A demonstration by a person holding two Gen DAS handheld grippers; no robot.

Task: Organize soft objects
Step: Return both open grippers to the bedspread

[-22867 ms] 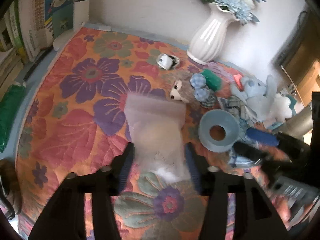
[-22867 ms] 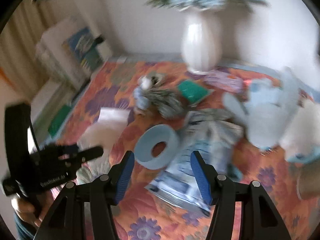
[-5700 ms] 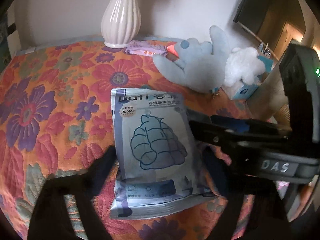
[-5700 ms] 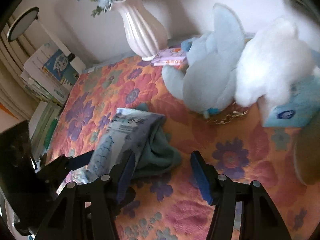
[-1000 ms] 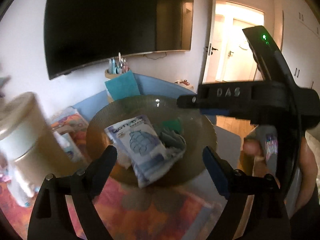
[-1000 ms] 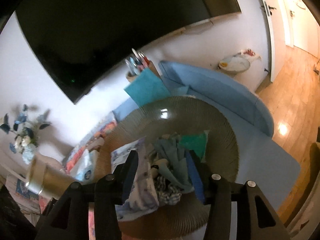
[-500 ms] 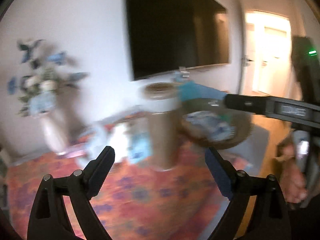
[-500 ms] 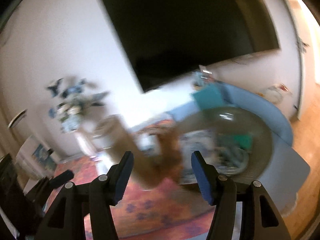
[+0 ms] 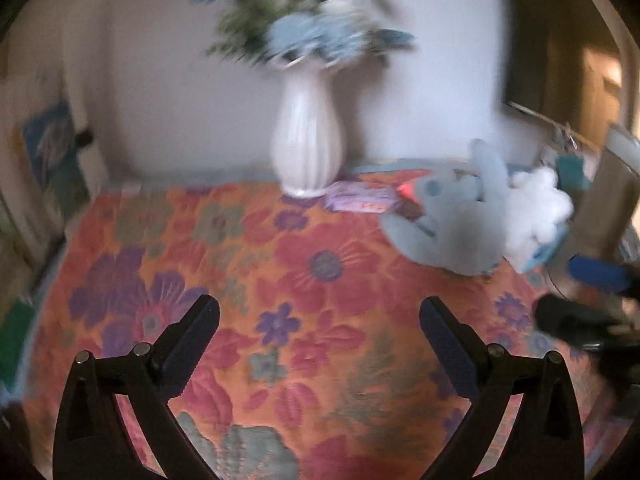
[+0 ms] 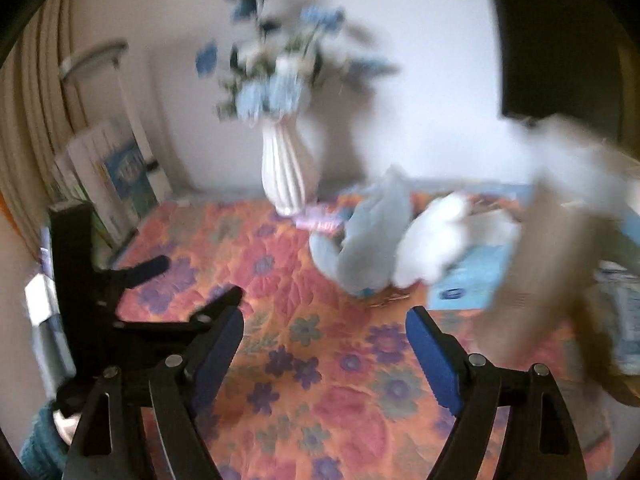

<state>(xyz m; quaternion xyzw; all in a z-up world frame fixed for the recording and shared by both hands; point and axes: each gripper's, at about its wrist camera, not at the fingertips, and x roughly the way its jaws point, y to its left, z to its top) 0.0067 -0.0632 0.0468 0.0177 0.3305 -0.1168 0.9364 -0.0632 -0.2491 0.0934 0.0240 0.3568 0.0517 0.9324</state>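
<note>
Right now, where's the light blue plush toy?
The light blue plush toy lies at the floral cloth's far right in both wrist views, between the white vase and a white plush.

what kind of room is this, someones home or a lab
Most likely a home, perhaps a living room or bedroom. A floral quilted cover spreads over the surface, a white vase of blue flowers stands by the wall, and a blue plush toy and a white plush toy lie beside it.

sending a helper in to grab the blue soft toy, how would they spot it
Find the white ribbed vase at the back of the floral cloth. To its right lies the pale blue plush toy, against a fluffy white plush toy; only the blue one has long floppy limbs.
</note>
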